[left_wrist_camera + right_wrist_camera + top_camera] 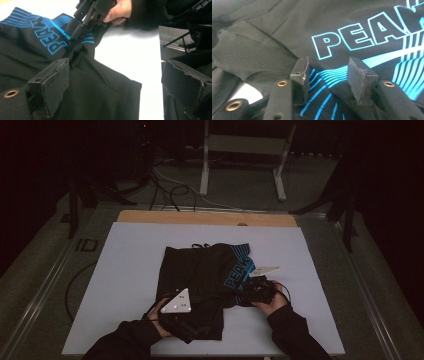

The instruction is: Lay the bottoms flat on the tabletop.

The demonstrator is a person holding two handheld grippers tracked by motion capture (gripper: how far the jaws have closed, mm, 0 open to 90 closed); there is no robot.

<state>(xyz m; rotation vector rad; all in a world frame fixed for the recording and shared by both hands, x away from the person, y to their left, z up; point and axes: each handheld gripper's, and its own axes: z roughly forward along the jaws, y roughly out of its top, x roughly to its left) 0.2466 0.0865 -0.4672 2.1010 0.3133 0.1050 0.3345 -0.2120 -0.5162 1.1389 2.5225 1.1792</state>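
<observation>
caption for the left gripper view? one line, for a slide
Open left gripper over a black garment with blue lettering; right gripper at its printed edge.

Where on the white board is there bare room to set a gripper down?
Bare strips border the black garment: wide on the white board's left, narrower on its right, and behind it toward the wooden edge. The near middle is crowded by both grippers.

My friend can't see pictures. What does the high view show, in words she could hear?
A black shirt with bright blue lettering and stripes lies crumpled on a pale grey table. A person's two hands hold black grippers at its near edge, the left gripper on the left and the right gripper on the right.
</observation>
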